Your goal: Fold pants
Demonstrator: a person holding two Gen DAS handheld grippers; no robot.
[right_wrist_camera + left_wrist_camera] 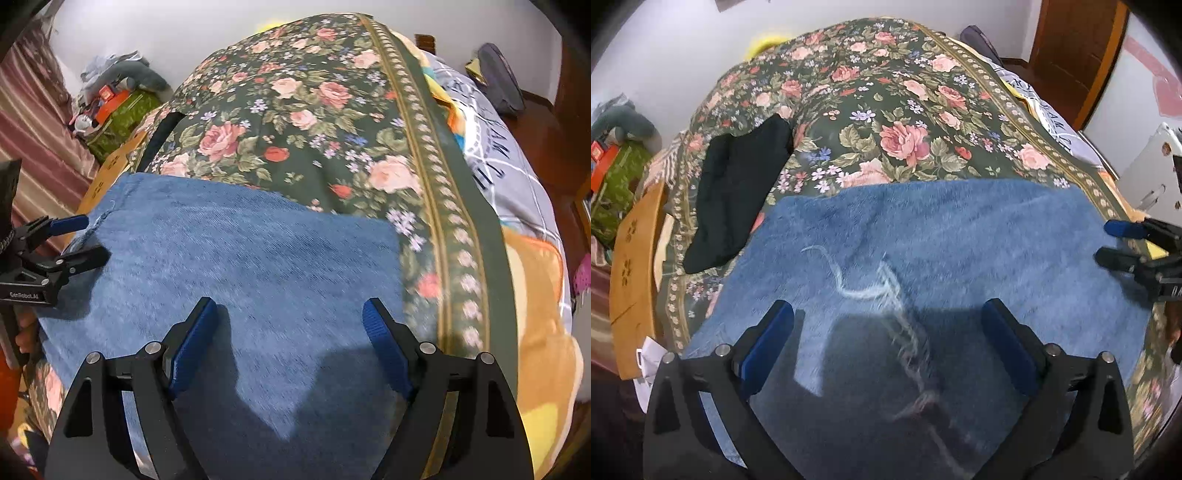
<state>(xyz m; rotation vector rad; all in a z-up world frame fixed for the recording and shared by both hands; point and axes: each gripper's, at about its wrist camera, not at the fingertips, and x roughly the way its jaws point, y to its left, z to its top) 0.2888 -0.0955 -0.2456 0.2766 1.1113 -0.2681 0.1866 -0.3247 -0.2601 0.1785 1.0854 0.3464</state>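
Observation:
Blue denim pants (942, 236) lie folded flat on the floral bedspread (886, 110); a frayed pale hem strand (871, 291) shows on top. My left gripper (886, 317) hovers over the near part of the pants, jaws wide open and empty. My right gripper (288, 314) hovers over the pants (240, 251) too, open and empty. Each gripper shows in the other's view: the right one (1108, 242) at the pants' right edge, the left one (94, 236) at the frayed left edge.
A black folded garment (735, 192) lies on the bedspread left of the pants. A wooden bed board (631, 277) runs along the left. A grey printed quilt (509, 158) lies right. Clutter (110, 99) sits in the far left corner, a wooden door (1071, 55) far right.

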